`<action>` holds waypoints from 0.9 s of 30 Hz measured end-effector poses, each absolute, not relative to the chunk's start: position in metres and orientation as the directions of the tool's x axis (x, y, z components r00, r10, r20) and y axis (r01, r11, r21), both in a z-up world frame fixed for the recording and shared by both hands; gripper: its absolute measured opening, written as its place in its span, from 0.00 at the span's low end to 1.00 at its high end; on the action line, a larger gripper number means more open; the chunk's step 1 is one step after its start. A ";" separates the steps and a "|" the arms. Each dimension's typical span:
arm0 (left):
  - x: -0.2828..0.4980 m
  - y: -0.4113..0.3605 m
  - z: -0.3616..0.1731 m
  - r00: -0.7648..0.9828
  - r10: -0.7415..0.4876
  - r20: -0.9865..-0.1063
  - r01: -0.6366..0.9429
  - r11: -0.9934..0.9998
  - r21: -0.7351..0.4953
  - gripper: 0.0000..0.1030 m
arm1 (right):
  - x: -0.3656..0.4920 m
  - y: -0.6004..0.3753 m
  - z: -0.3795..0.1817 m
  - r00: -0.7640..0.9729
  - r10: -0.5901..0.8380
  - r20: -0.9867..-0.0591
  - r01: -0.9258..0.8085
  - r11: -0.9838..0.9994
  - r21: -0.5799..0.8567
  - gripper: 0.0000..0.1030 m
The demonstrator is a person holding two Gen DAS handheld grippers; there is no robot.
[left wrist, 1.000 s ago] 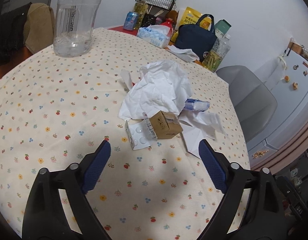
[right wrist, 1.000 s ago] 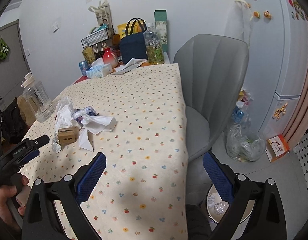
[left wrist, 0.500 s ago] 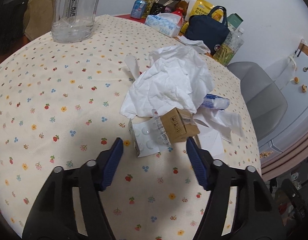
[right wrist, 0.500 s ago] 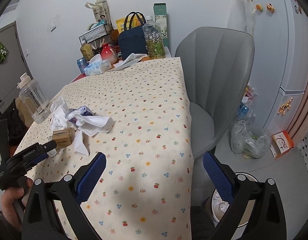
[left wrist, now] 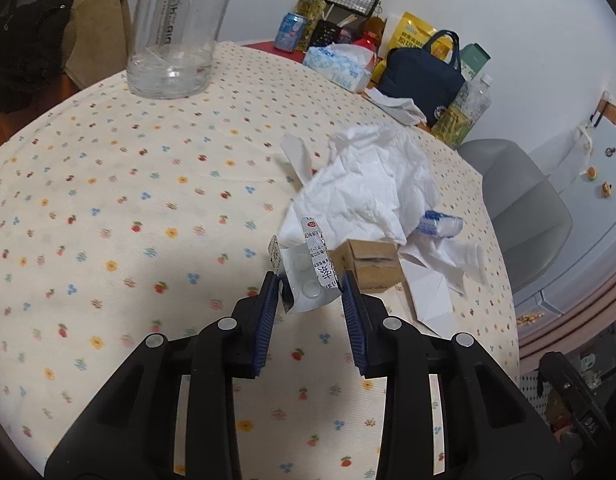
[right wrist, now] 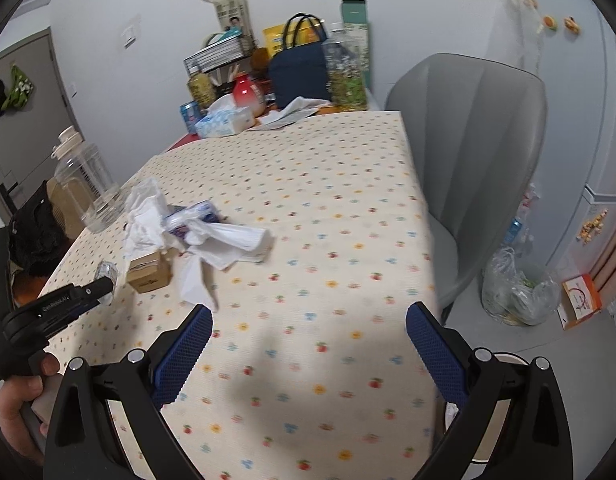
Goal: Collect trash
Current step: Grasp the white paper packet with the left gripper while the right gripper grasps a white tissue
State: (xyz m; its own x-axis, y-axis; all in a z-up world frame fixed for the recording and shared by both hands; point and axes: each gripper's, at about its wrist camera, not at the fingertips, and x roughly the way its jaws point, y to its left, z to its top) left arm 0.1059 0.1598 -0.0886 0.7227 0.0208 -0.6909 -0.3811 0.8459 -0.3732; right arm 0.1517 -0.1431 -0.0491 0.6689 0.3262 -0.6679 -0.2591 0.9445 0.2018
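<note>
- Counter under a cream, flower-dotted cloth.
- Near middle: crumpled tissue, brown box, folded paper.
- Far side: clear jug, tissue pack, navy bag.

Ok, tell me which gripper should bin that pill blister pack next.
Left. The left gripper is already shut on the blister pack; the right gripper hangs open, off the trash pile.

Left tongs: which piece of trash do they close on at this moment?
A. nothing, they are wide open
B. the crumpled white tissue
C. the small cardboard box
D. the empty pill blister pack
D: the left tongs pinch the blister pack between their blue pads, while the cardboard box and the white tissue lie on the table beyond.
</note>
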 end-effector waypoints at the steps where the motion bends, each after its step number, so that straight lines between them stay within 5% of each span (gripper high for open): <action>1: 0.104 0.164 -0.087 0.725 0.027 -0.688 -0.388 0.842 -0.376 0.31 | 0.152 -0.139 -0.049 0.666 0.331 -0.668 -0.267 0.943 0.200 0.92; 24: 0.088 0.216 -0.100 0.721 0.060 -0.691 -0.456 0.792 -0.407 0.32 | 0.181 -0.014 -0.070 0.580 0.354 -0.734 -0.456 0.887 0.067 0.73; 27: 0.087 0.218 -0.102 0.720 0.055 -0.692 -0.456 0.790 -0.411 0.32 | 0.186 -0.005 -0.077 0.565 0.350 -0.747 -0.463 0.884 0.063 0.64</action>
State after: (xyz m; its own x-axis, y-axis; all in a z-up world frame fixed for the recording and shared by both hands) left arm 0.0874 0.2184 -0.1021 0.7198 0.0552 -0.6920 -0.4557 0.7895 -0.4110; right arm 0.1856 -0.0050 -0.0773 0.5655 0.3495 -0.7471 -0.4631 0.8840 0.0631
